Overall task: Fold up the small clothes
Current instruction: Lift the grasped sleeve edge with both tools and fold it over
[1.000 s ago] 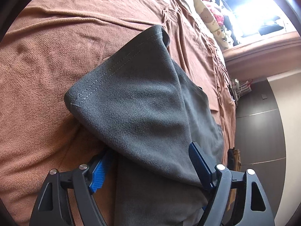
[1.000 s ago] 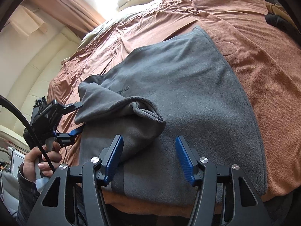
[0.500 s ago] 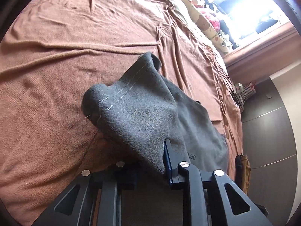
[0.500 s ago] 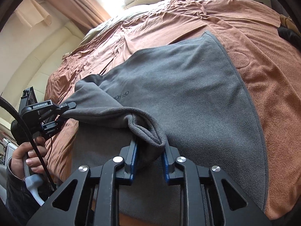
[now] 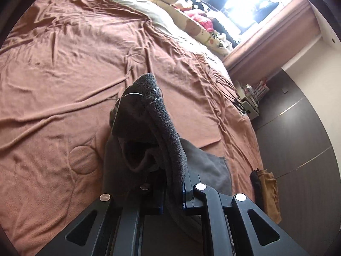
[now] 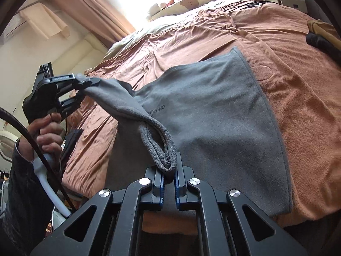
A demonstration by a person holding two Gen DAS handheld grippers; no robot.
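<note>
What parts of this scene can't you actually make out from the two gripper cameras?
- Left wrist view: the left gripper pads are buried in the grey garment, whose raised fold hides the bedspread behind it.
- Right wrist view: the garment's printed lettering is partly covered by the lifted edge.
- Right wrist view: the dark and tan items are cut by the frame edge.
- Both views: the window is washed out by glare.

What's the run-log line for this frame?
phase: lift near edge to fold | left gripper: closing on grey fleece garment | right gripper: shut on same edge | far part on brown bedspread
</note>
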